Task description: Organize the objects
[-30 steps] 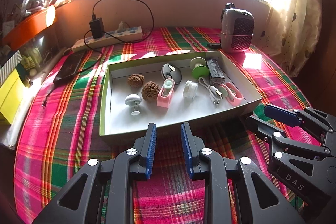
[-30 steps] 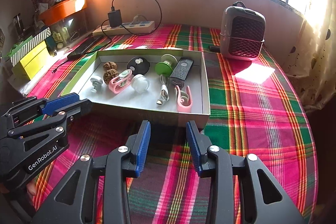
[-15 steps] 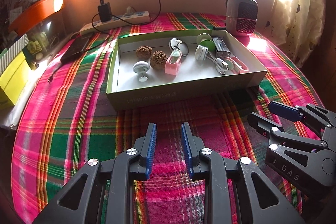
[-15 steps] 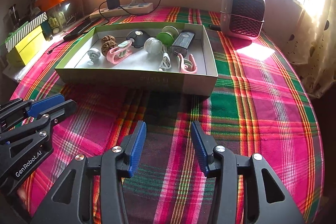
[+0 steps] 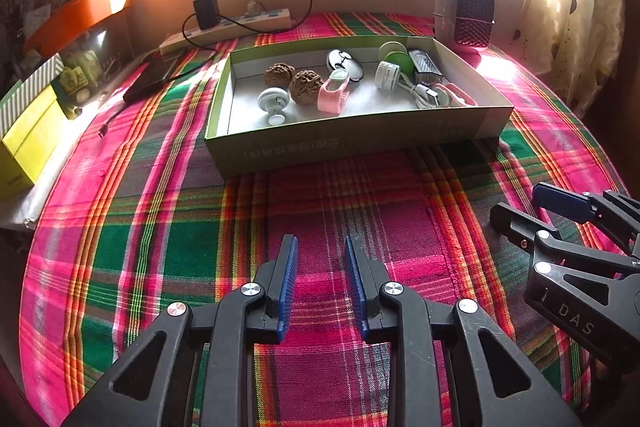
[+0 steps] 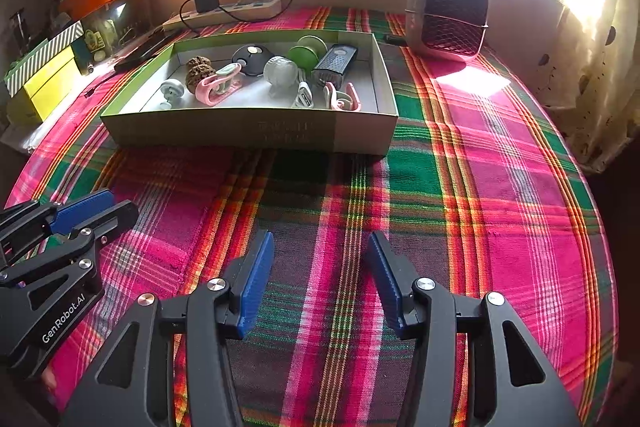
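A shallow green box (image 5: pixel 352 141) (image 6: pixel 256 133) stands on the plaid cloth and holds several small items: two walnuts (image 5: pixel 306 87), a pink clip (image 5: pixel 334 95), a white knob (image 5: pixel 273 101), a green spool (image 6: pixel 306 55), a black grater-like piece (image 6: pixel 334 63), a white cable (image 6: pixel 303 93). My left gripper (image 5: pixel 321 259) is open and empty, low over the cloth in front of the box. My right gripper (image 6: pixel 320 255) is open and empty, also well short of the box. Each gripper shows in the other's view, the right one (image 5: pixel 560 207) and the left one (image 6: pixel 86 211).
A small heater (image 6: pixel 448 15) stands behind the box on the right. A power strip (image 5: pixel 228 29) with a charger and cable lies at the back. A dark phone (image 5: pixel 154 75), a yellow box (image 5: pixel 28 143) and an orange planter (image 5: pixel 80 15) sit at the left.
Both grippers have pulled back from the box toward the near side of the table and stayed open. The box's contents have not moved.
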### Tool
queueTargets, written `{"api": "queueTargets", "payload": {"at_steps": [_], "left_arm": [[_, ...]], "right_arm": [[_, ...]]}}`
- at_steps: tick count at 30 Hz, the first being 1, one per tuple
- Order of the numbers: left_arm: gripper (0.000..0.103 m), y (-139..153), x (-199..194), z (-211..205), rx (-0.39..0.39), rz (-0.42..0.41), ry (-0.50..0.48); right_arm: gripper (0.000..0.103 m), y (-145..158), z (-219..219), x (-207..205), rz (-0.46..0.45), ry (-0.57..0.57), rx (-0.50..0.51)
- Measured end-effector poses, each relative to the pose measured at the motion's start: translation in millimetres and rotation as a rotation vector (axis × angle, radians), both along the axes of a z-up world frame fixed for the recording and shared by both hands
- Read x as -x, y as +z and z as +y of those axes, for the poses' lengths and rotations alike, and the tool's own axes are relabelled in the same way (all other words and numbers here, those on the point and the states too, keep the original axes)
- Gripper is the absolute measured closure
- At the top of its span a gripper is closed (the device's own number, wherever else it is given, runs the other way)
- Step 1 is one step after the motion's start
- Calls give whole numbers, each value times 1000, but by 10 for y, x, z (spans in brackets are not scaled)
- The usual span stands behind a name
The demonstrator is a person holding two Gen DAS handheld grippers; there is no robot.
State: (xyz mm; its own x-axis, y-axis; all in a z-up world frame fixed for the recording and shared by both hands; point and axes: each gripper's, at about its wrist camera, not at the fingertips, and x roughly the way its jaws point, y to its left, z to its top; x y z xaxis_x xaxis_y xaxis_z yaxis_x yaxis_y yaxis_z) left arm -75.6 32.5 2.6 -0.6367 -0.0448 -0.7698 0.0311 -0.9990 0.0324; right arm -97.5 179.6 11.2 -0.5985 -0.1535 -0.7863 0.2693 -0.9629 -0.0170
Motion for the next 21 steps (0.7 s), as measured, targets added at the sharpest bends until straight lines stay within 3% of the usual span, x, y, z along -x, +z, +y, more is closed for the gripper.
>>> {"api": "queueTargets", "payload": {"at_steps": [21], "left_arm": [[80, -8, -45, 5, -23, 4, 41]], "right_arm": [[46, -4, 32, -79, -4, -8, 6]]}}
